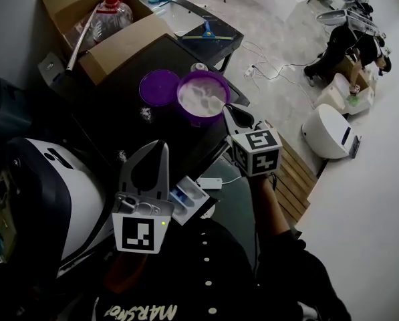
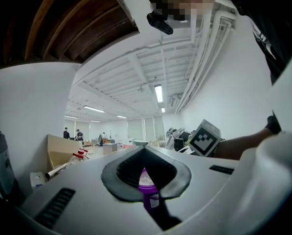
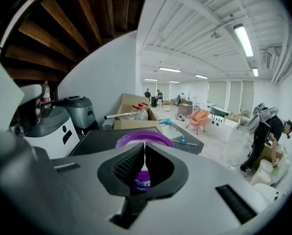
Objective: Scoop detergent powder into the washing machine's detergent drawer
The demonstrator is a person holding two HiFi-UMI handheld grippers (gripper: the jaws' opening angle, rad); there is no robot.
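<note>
1. The black table (image 1: 122, 116) carries the purple tub (image 1: 214, 77) close to its right edge. Past that edge is open pale floor.
2. The white washing machine (image 1: 52, 192) stands left of the tub and nearer the person, against the table's side.
3. A cardboard box (image 1: 119, 49) sits left of and beyond the tub, closing off that corner.
4. The left gripper (image 1: 160, 146) hangs short of the tub and clear of it. Its jaws are closed tip to tip and hold nothing.
5. The right gripper (image 1: 228, 110) is at the tub's right rim, jaws pressed onto the thin white scoop (image 1: 216, 101).
6. The tub is open, with white powder inside.
7. The purple lid (image 1: 158, 87) lies flat, touching the tub's left side.
8. The detergent drawer (image 1: 189, 199) is pulled out, nearer the person than the tub.
</note>
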